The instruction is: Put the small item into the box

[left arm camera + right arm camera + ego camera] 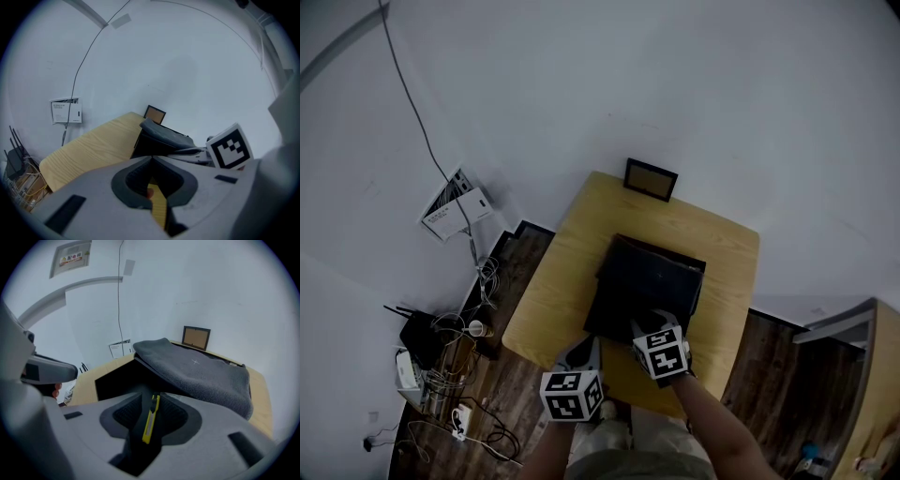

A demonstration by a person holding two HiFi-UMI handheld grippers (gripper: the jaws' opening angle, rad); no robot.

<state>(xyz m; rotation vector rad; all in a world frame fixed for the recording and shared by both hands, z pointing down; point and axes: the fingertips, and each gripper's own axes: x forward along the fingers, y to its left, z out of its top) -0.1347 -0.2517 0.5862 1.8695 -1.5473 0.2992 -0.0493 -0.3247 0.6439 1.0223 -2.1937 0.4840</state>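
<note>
Yellow knife [150,422] is noted between the opening jaws of the right gripper [152,397], pads drawn off it. Just ahead is seen the black box [117,377], grey lid [201,373] raised. Left gripper [151,158] is held closed, empty, alongside.

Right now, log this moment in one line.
right gripper: opening, yellow knife between jaws | box: lid raised | left gripper: shut
</note>
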